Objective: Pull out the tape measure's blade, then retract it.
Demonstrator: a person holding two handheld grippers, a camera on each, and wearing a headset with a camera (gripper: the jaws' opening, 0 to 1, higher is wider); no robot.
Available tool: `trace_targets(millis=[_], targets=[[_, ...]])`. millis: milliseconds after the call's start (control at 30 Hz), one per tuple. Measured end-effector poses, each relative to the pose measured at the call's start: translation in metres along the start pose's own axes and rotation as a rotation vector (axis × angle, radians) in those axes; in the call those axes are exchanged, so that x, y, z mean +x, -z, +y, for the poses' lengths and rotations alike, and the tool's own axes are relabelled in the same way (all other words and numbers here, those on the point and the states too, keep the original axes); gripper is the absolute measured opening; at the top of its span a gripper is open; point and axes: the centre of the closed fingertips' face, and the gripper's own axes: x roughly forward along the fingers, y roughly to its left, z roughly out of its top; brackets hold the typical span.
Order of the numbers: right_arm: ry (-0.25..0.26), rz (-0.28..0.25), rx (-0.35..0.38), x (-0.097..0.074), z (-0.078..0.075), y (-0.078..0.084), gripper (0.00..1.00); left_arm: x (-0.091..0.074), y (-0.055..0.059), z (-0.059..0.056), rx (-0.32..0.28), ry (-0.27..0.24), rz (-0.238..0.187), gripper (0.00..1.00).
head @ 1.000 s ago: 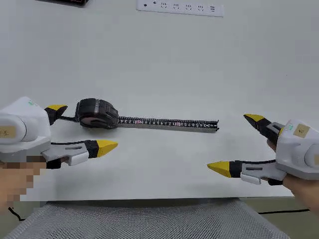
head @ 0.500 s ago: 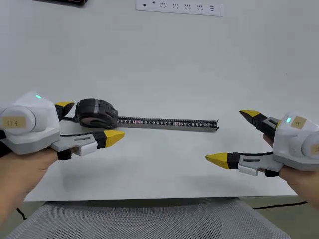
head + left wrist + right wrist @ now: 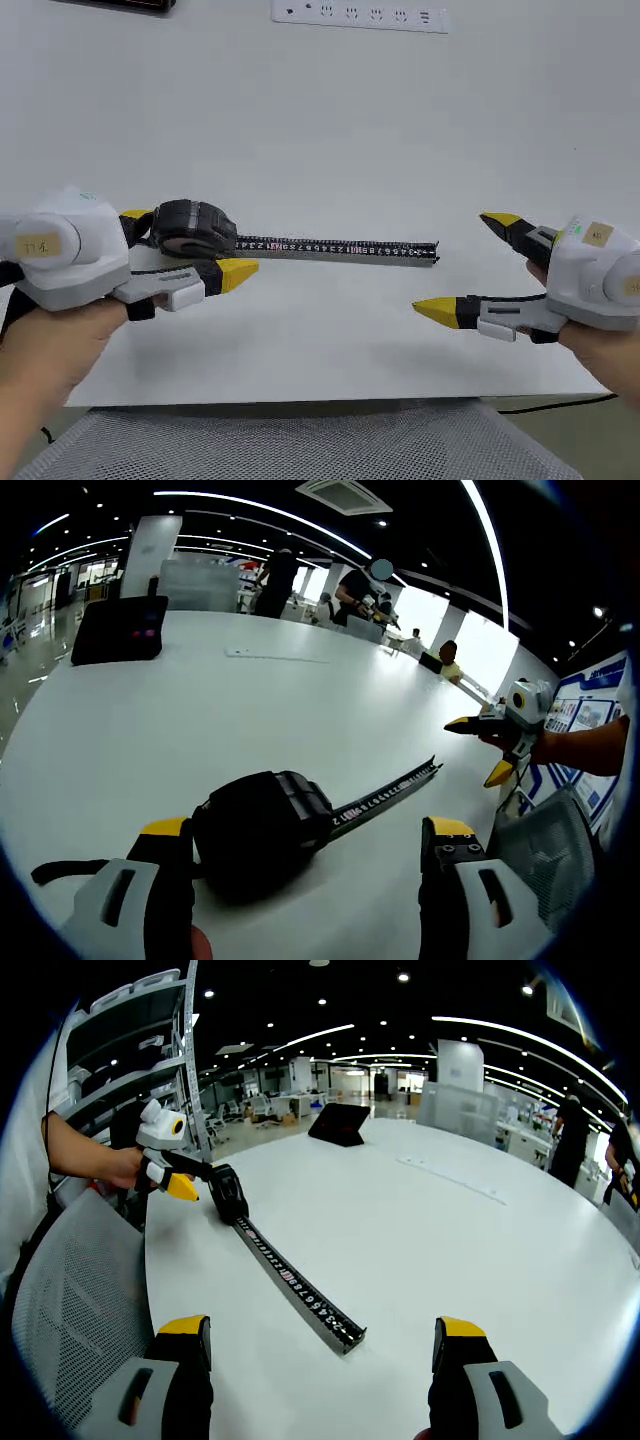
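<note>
A black tape measure case (image 3: pixel 193 228) lies on the white table, its blade (image 3: pixel 340 247) drawn out to the right and flat on the surface. My left gripper (image 3: pixel 188 242) is open and straddles the case; in the left gripper view the case (image 3: pixel 262 825) sits between the jaws, nearer the left one. My right gripper (image 3: pixel 465 264) is open, just right of the blade's hooked end (image 3: pixel 436 256) and apart from it. In the right gripper view the blade end (image 3: pixel 348 1338) lies between and just ahead of the right gripper (image 3: pixel 322 1326) jaws.
A white power strip (image 3: pixel 358 14) lies at the table's far edge, with a dark flat object (image 3: pixel 115 4) at the far left. A grey mesh chair (image 3: pixel 300 445) sits below the near table edge (image 3: pixel 320 403). People stand far off in the room.
My left gripper has moved right and forward, so its jaws now flank the tape case. The right gripper has barely shifted. The tape measure has not moved.
</note>
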Motion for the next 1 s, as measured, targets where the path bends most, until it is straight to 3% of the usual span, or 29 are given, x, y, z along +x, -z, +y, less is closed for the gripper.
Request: trace_targets(millis=[533, 1000], targets=[[-0.014, 0.021, -0.005, 0.004, -0.006, 0.001, 0.84, 0.004, -0.003, 0.004, -0.054, -0.044, -0.033, 0.89], [-0.051, 0.069, -0.064, 0.01, -0.018, 0.001, 0.73, 0.013, -0.003, 0.013, -0.072, -0.179, -0.044, 0.83]])
